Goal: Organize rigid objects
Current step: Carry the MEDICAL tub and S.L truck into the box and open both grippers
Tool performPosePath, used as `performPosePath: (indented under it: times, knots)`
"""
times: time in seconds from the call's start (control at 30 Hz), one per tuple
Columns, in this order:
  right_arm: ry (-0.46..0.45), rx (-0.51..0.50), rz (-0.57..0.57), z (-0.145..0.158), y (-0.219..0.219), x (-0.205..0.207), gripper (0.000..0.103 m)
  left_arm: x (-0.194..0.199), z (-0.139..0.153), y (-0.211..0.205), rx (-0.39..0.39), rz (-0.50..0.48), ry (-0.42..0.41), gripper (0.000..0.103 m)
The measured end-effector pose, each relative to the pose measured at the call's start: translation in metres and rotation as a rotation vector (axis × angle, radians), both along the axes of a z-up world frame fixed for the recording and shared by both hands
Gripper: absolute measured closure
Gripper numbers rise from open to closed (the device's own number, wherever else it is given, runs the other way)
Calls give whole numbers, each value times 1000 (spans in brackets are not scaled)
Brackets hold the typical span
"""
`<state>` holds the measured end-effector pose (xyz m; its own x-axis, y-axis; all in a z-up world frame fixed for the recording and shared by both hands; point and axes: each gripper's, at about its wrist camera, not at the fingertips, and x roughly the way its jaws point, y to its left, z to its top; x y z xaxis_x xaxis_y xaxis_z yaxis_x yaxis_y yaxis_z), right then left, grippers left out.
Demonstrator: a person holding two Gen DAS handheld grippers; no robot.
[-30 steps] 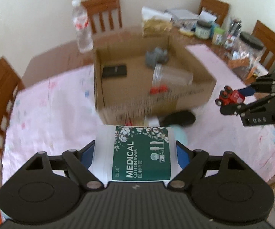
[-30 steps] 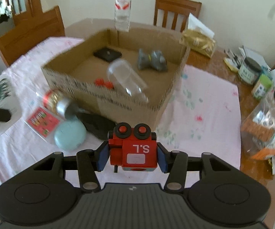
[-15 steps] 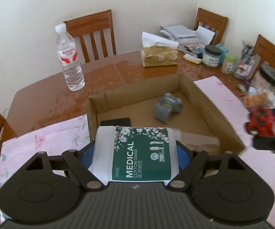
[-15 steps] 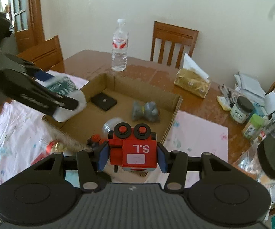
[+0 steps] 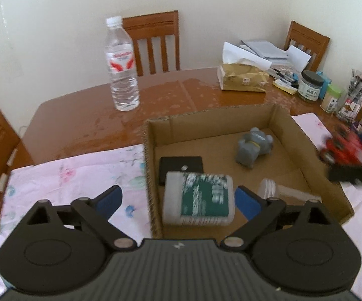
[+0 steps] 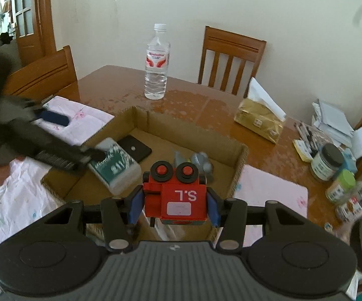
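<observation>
My left gripper [image 5: 178, 200] is open over the near left corner of the cardboard box [image 5: 150, 165]. The white cotton swab box with a green label [image 5: 198, 202] sits blurred between and below the blue pads, inside the cardboard box; it also shows in the right wrist view [image 6: 114, 164]. My right gripper [image 6: 173, 204] is shut on a red toy robot [image 6: 178, 195], above the near side of the cardboard box [image 6: 241, 160]. The red toy [image 5: 344, 148] shows blurred at the right in the left wrist view. A black flat item [image 5: 181, 166], a grey figurine [image 5: 253, 146] and a clear cup [image 5: 281, 190] lie in the box.
A water bottle [image 5: 122, 65] stands behind the box on the brown table [image 5: 85, 115]. A tissue pack [image 5: 242, 79], jars [image 5: 310, 86] and papers crowd the back right. A pink cloth [image 5: 68, 175] covers the near table. Wooden chairs [image 5: 155, 40] surround it.
My left gripper has opened and let go of the cotton swab box, which has dropped into the cardboard box. My right gripper has moved closer over the box, still holding the red toy.
</observation>
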<state>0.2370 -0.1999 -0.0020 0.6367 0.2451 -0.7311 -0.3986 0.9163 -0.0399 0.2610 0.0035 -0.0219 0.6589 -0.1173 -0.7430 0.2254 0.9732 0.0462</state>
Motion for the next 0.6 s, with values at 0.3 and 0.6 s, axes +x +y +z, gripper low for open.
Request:
performPosePath:
  times: [0.3,0.6]
  knots:
    - [68,13,49,-19,43,68,47,-54,18,28,-12,103,-66,1]
    - [81,-24,21,-41,75,117,47,-84,14,52,-35,162,-41,1]
